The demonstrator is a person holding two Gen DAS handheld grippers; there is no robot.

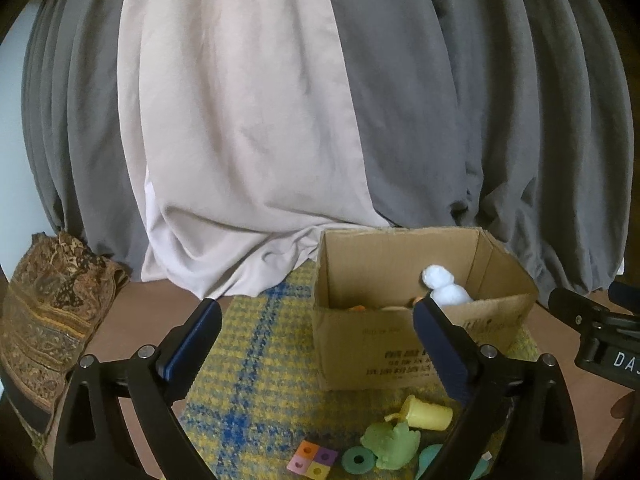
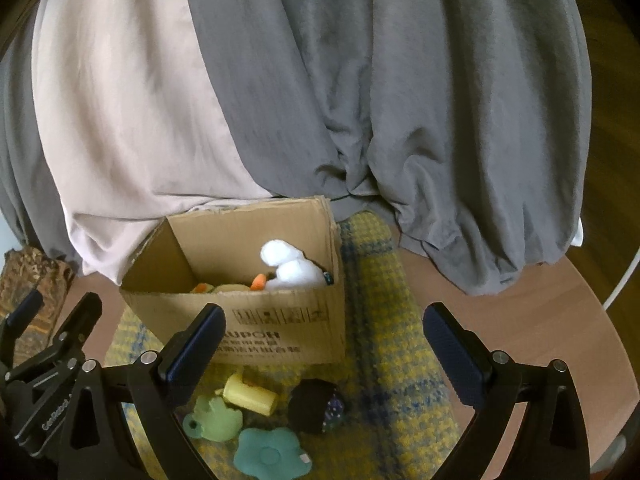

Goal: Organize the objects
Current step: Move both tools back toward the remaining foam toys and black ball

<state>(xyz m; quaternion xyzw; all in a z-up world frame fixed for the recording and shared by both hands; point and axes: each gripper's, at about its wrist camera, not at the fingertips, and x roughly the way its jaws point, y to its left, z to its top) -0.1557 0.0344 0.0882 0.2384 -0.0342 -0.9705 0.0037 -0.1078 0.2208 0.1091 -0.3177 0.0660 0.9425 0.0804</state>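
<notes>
An open cardboard box (image 1: 404, 344) (image 2: 276, 328) stands on a yellow-and-blue checked mat (image 1: 260, 360) (image 2: 392, 352). Inside it lie a white plush toy (image 1: 442, 286) (image 2: 290, 266) and some orange and yellow pieces. In front of the box lie a yellow toy cup (image 1: 426, 412) (image 2: 250, 398), a green frog-like toy (image 1: 390, 442) (image 2: 212, 422), a teal flower shape (image 2: 270, 454), a dark ball (image 2: 318, 406), a green ring (image 1: 359, 459) and a four-colour square block (image 1: 313, 460). My left gripper (image 1: 316, 340) is open and empty, before the box. My right gripper (image 2: 324, 344) is open, empty, above the loose toys.
Grey and pale pink curtains (image 1: 248, 120) (image 2: 400, 100) hang down to the floor behind the box. A folded patterned cloth (image 1: 48, 312) (image 2: 28, 280) lies at the left on the brown floor (image 2: 520, 308). A white cable (image 2: 624, 280) runs at the far right.
</notes>
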